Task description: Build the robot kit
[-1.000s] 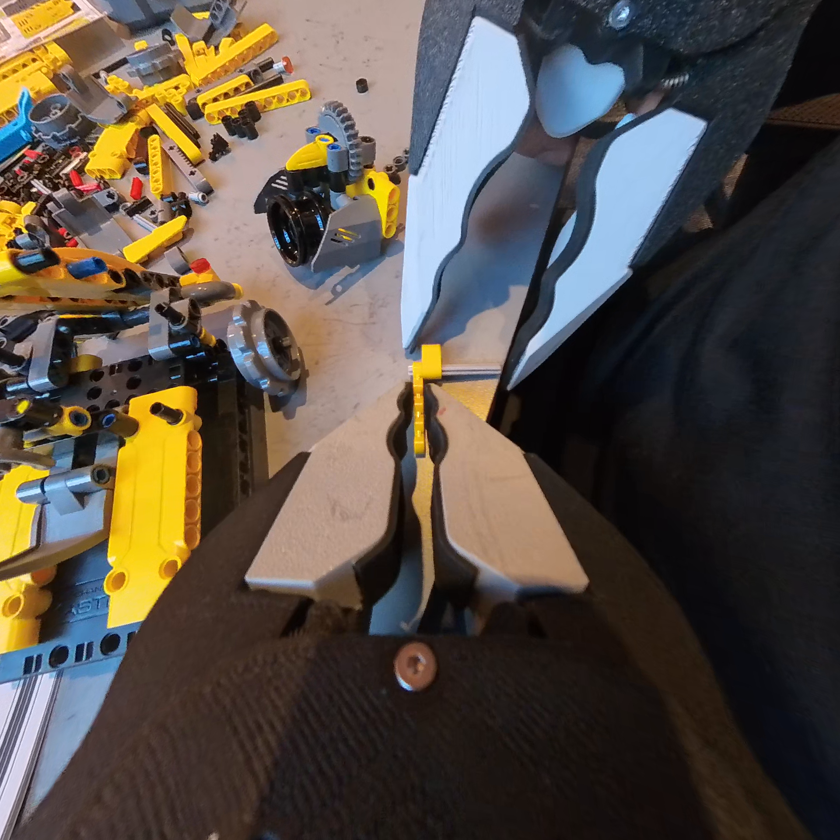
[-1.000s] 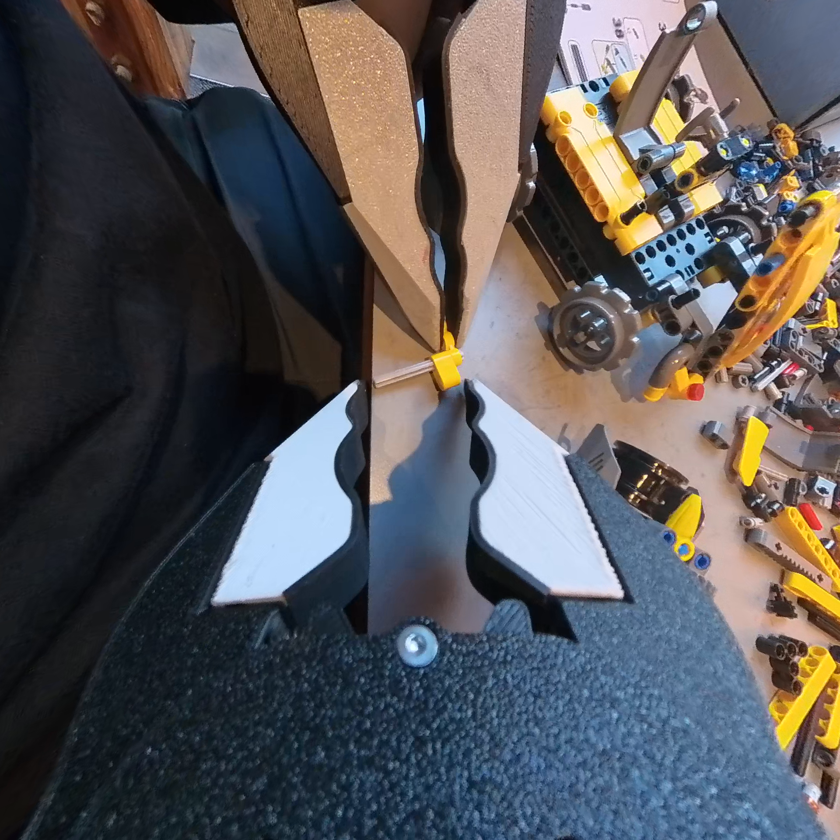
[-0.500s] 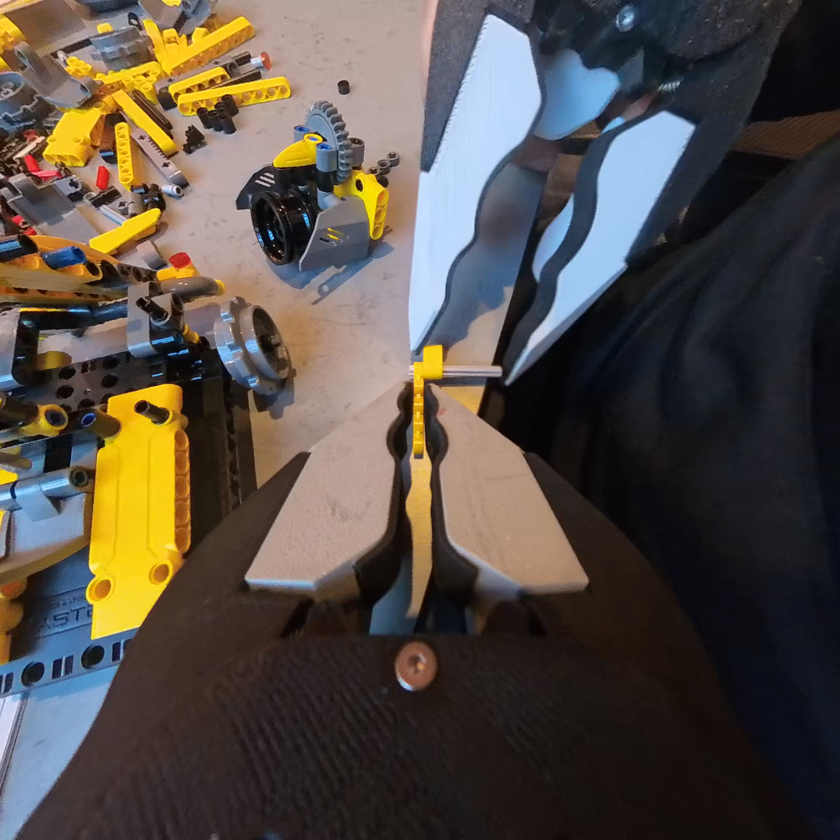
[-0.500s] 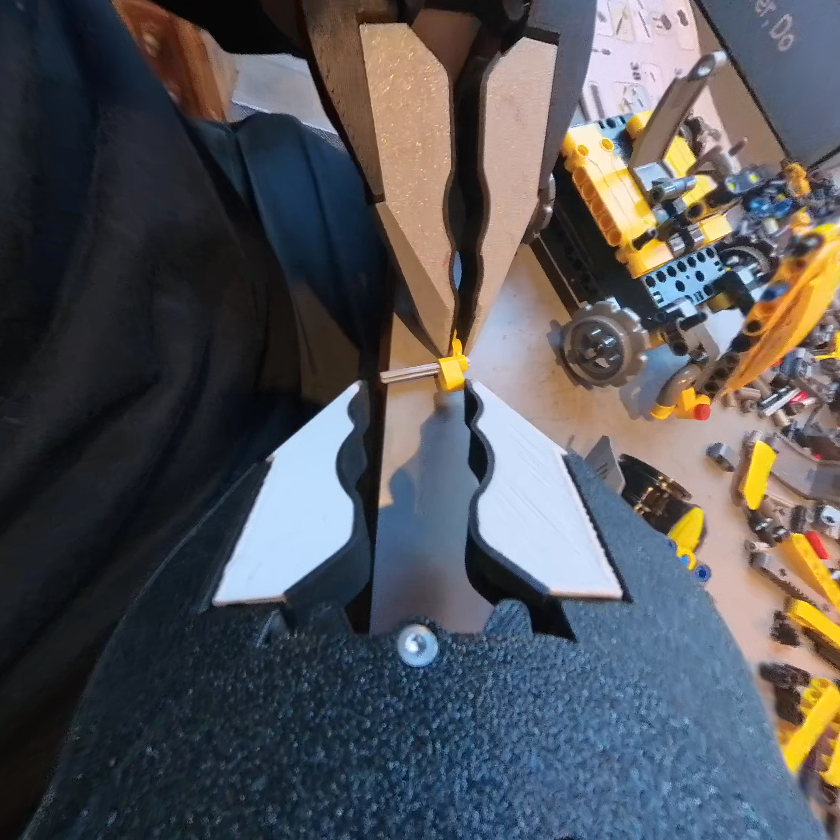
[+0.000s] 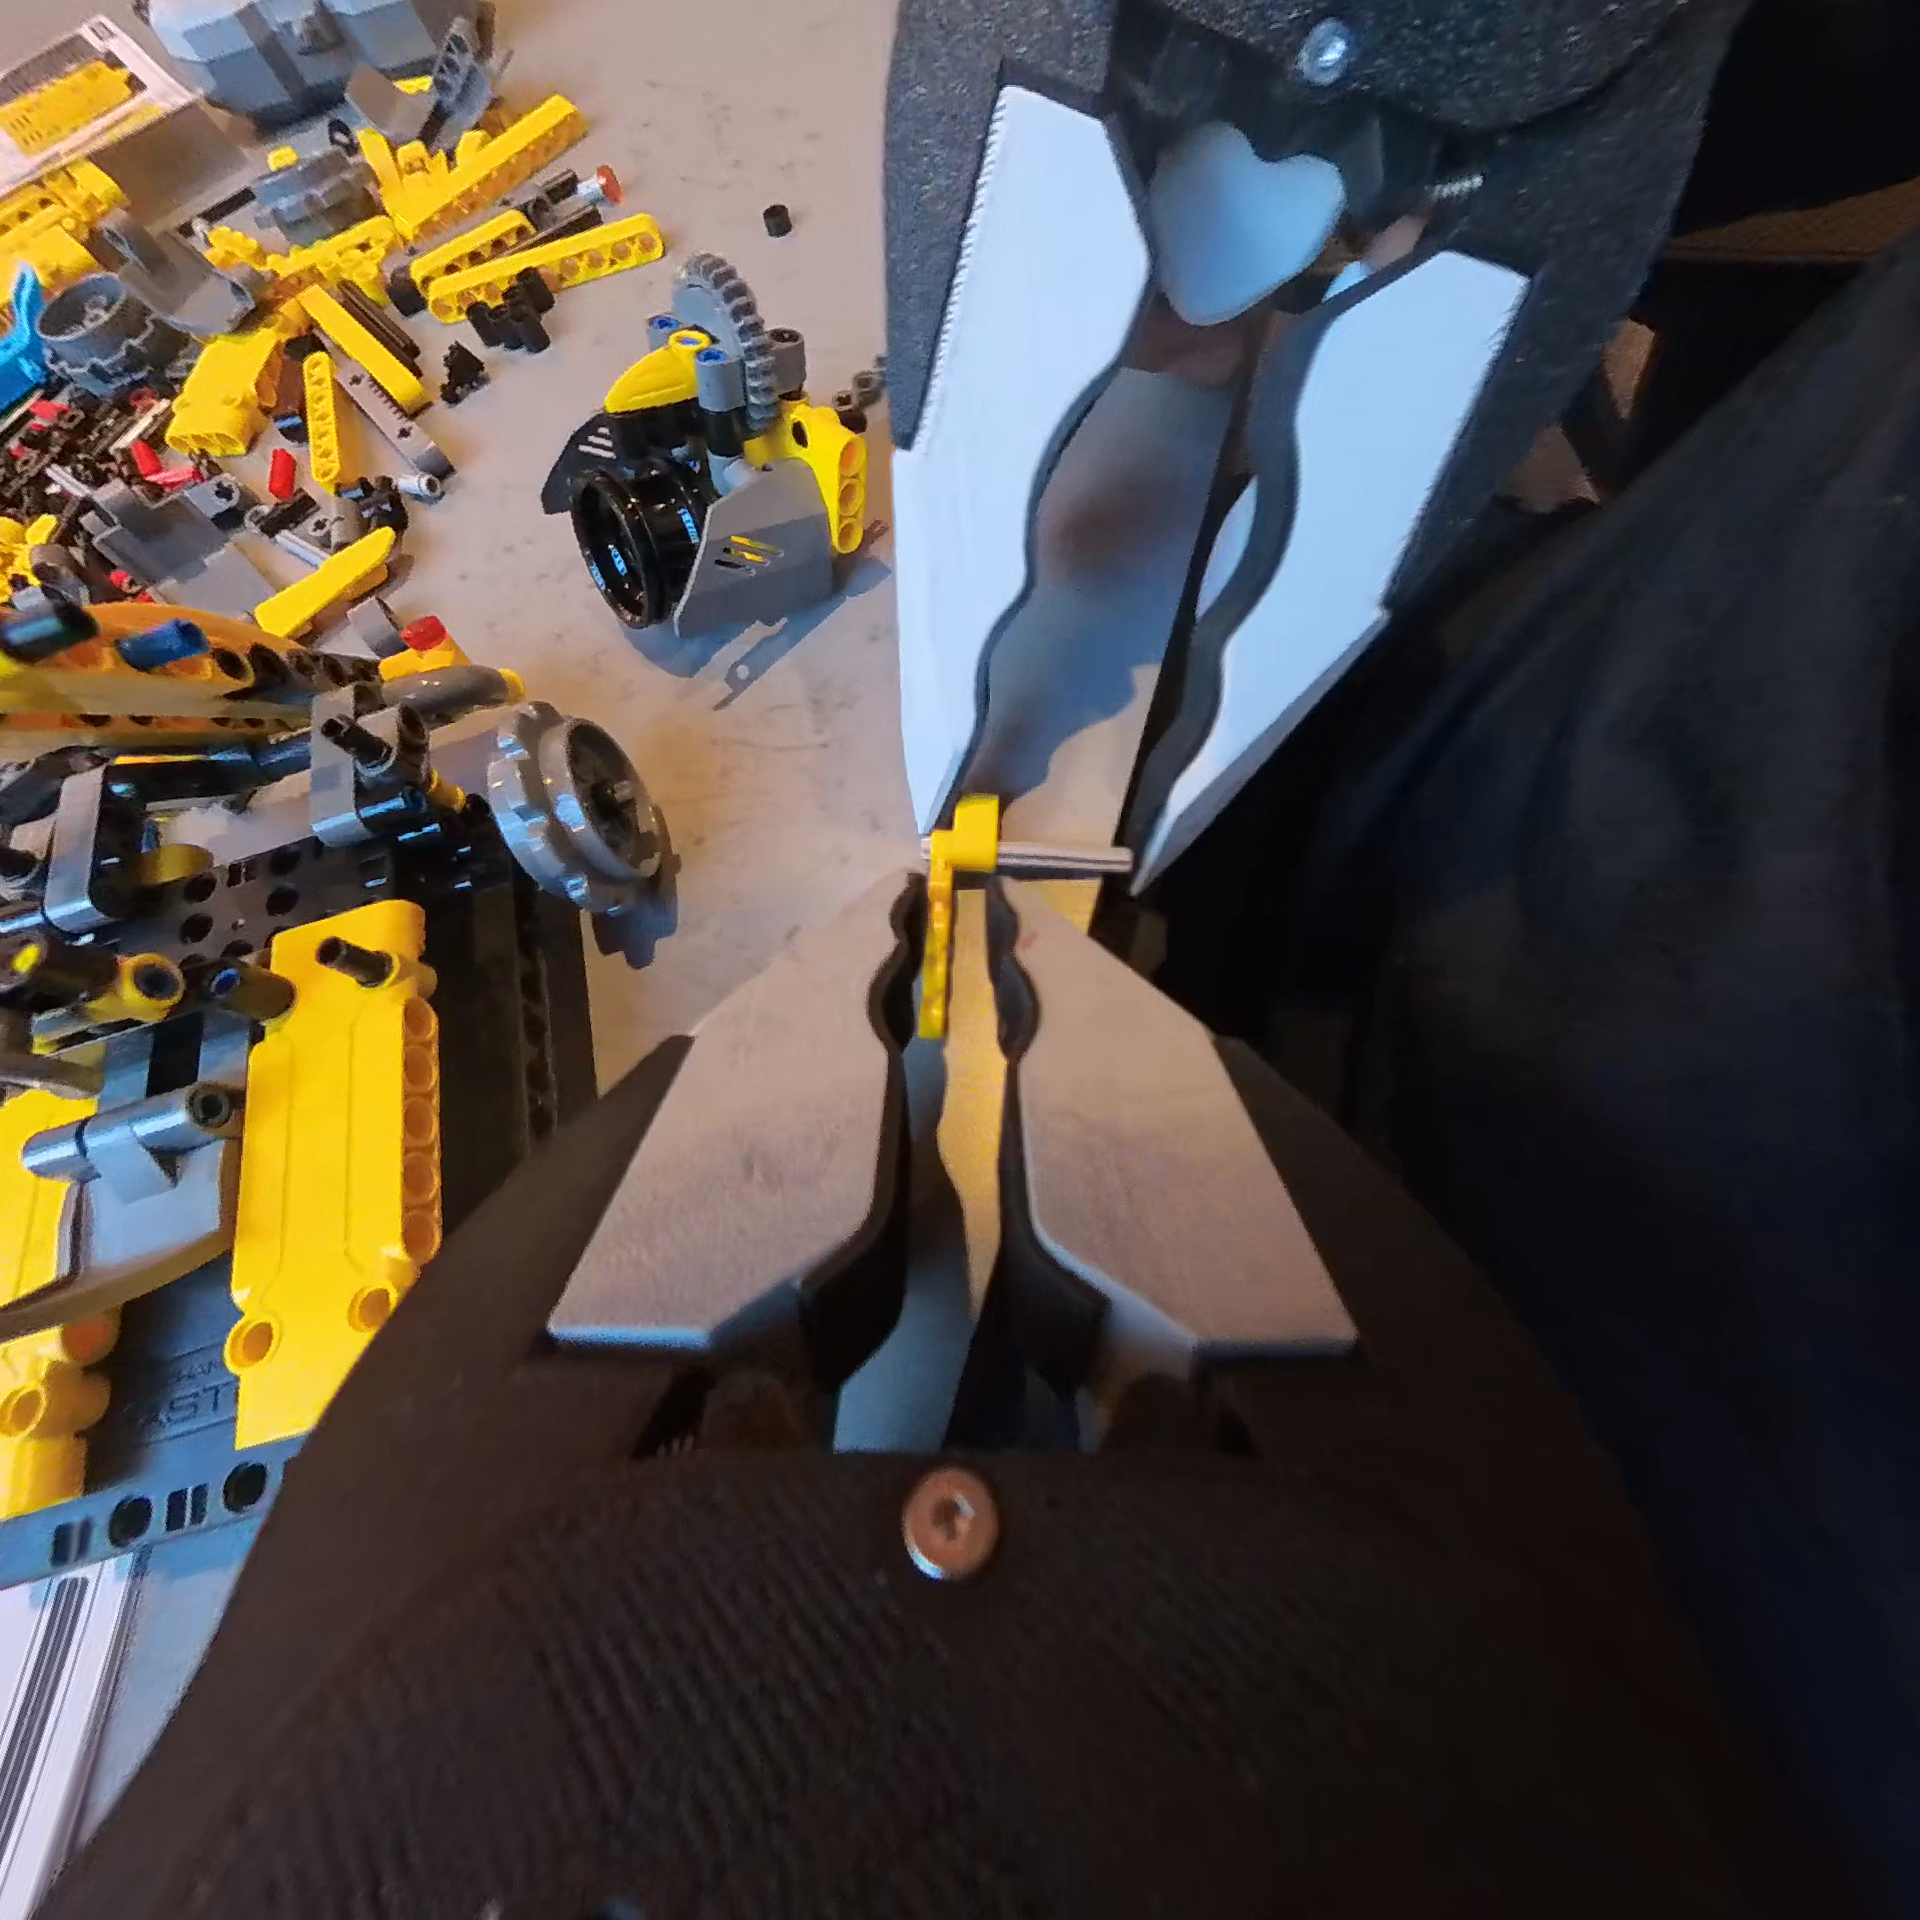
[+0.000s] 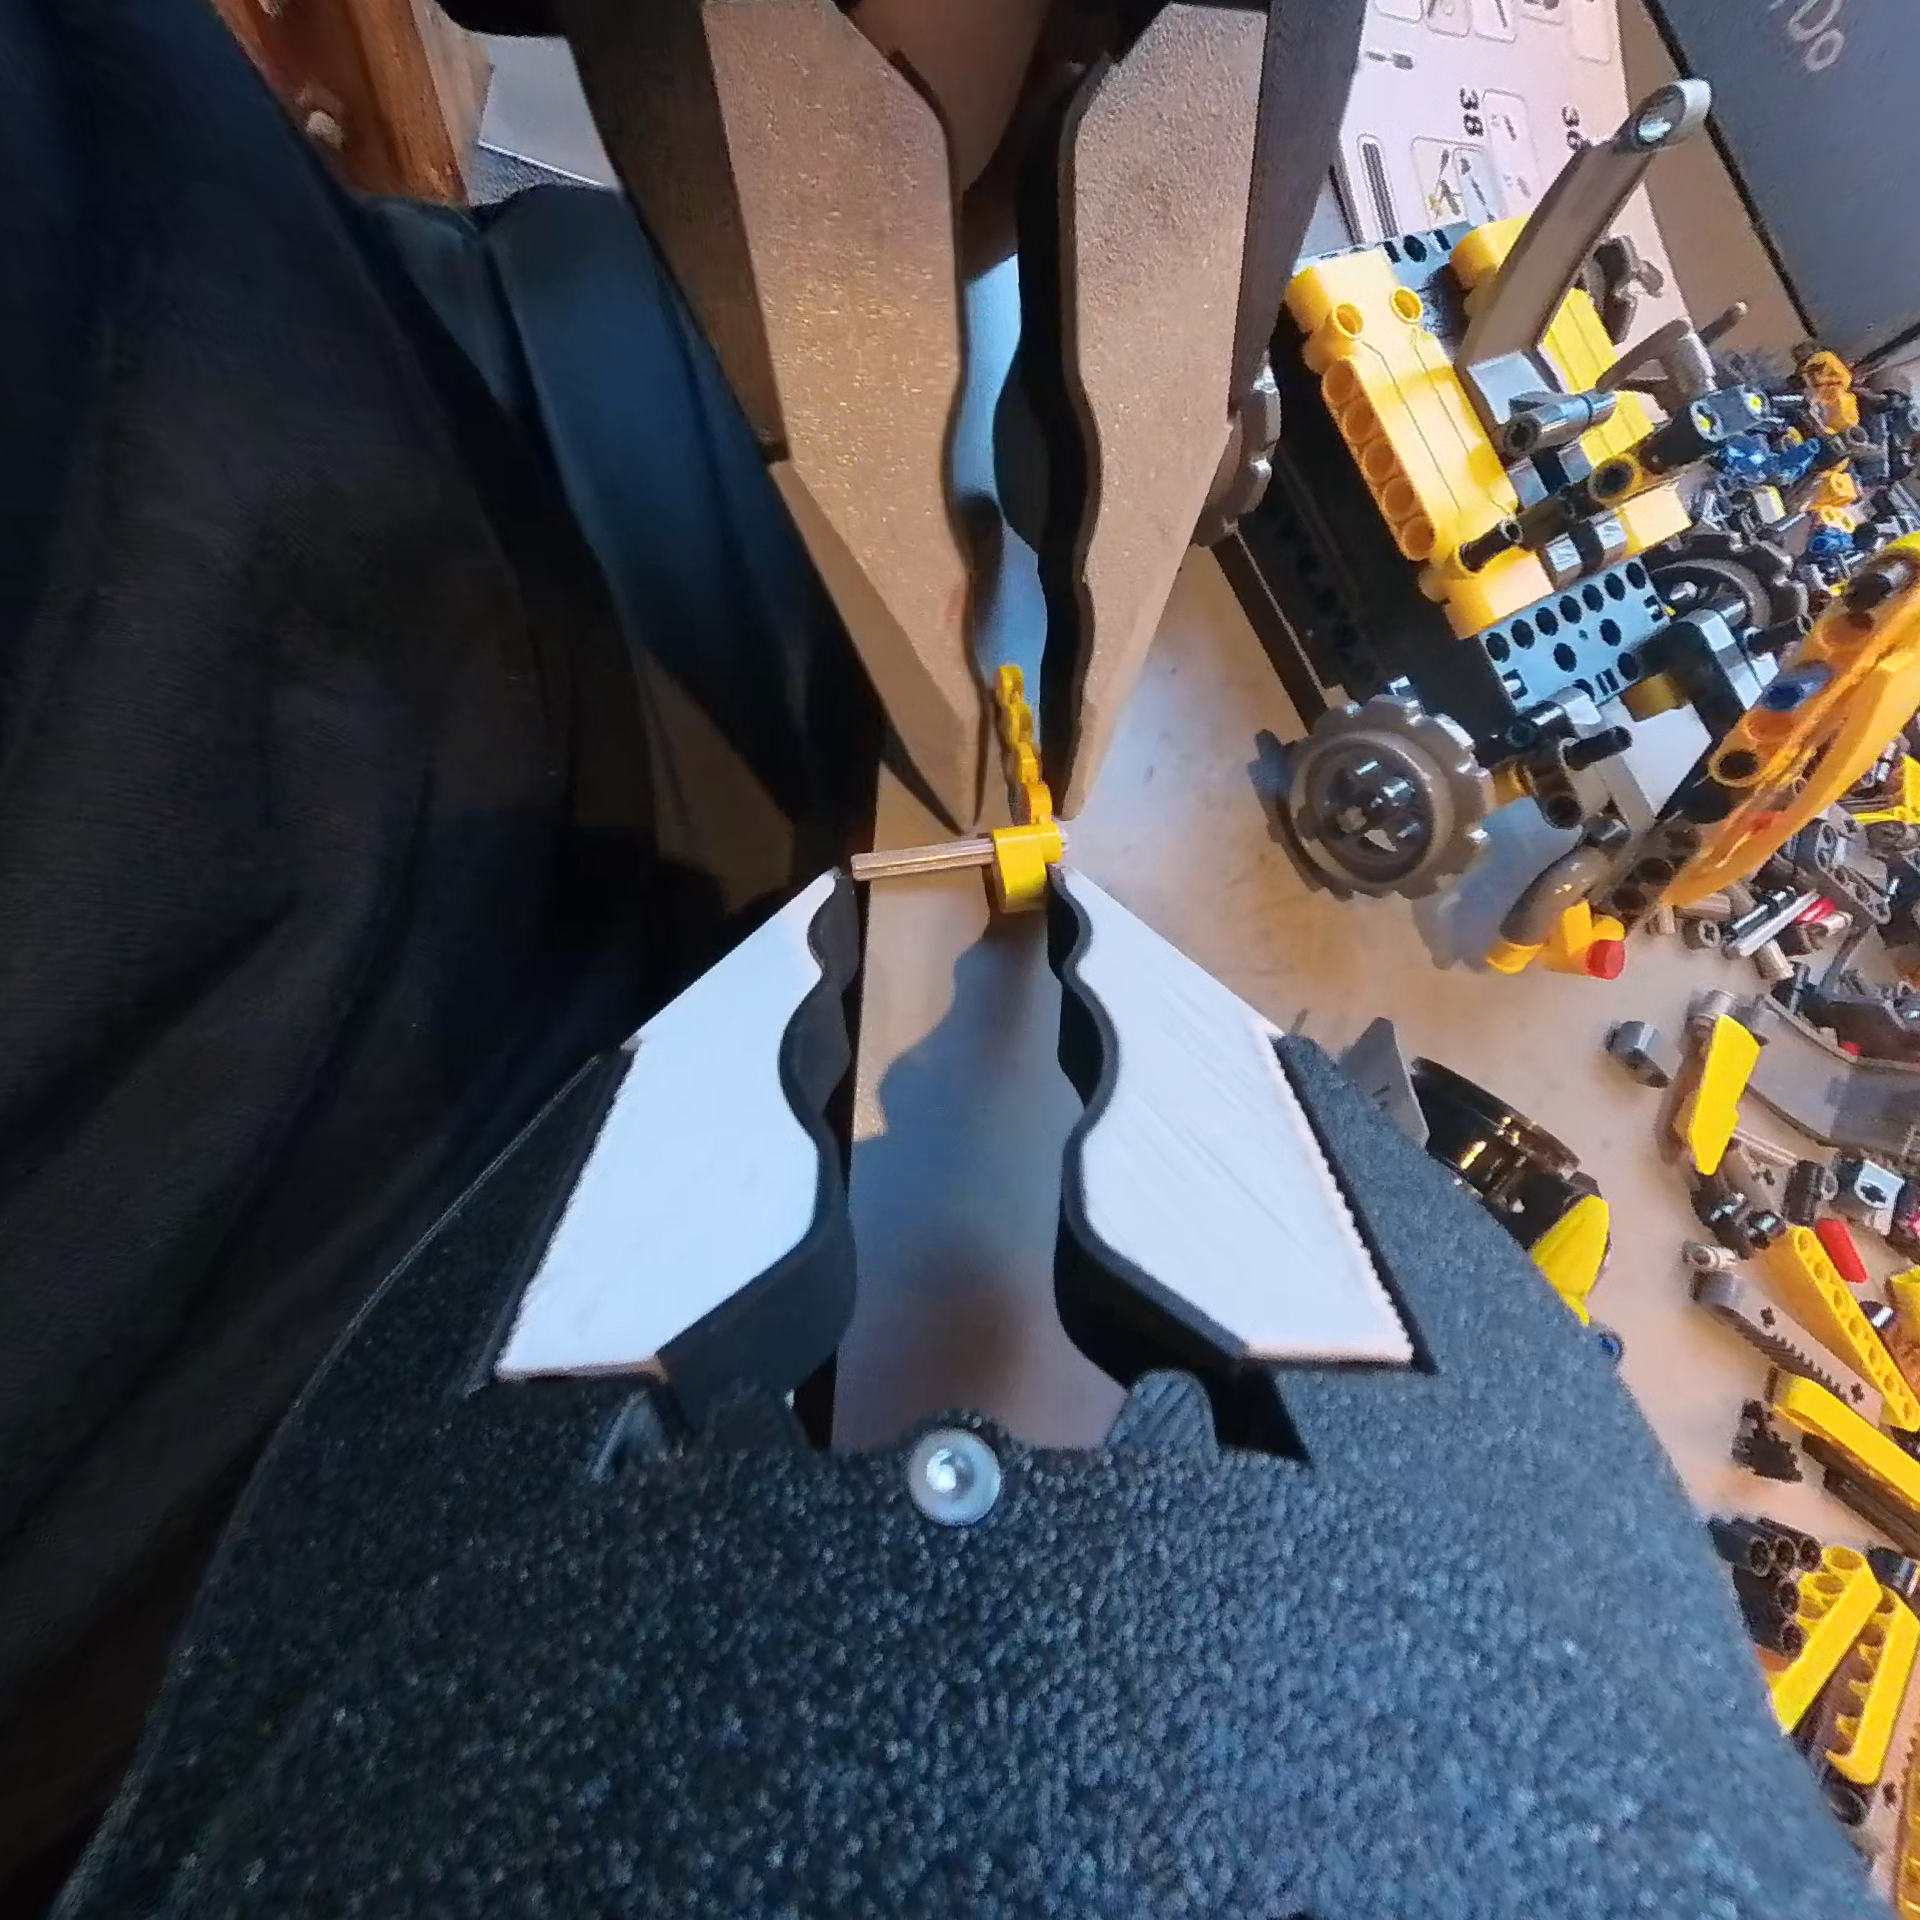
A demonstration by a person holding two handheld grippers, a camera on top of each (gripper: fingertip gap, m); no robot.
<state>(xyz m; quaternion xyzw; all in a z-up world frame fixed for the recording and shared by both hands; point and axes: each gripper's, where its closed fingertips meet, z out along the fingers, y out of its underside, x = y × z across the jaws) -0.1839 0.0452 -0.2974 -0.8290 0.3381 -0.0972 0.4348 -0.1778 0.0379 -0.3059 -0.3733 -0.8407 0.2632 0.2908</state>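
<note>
Two grippers meet tip to tip over the near edge of the table [image 5: 790,748]. Your left gripper [image 5: 956,914] has its grey fingers closed almost fully on a thin yellow beam [image 5: 938,956], which stands edge-on between the pads. At the beam's far end a yellow boss carries a short grey axle [image 5: 1060,860] that projects toward 3 o'clock in the left wrist view. Your right gripper [image 6: 951,914] stands open, its white fingers spread wide: one fingertip lies just beside the yellow boss and the other just beside the free end of the axle, and whether either tip touches cannot be told. In the right wrist view the same yellow beam [image 6: 1018,758] appears at 12 o'clock of the right gripper, pinched between the brown-lit fingers of the left gripper, with the axle [image 6: 914,864] pointing toward 9 o'clock. A large yellow and black model vehicle [image 5: 208,1039] sits at 9 o'clock in the left wrist view, its grey sprocket wheel [image 5: 582,810] nearest the held beam. A small subassembly with a black wheel and a grey gear [image 5: 707,499] rests at 11 o'clock. Loose yellow, grey and black parts [image 5: 312,312] are scattered beyond it. Dark fabric [image 5: 1662,935] fills the 3 o'clock side.
</note>
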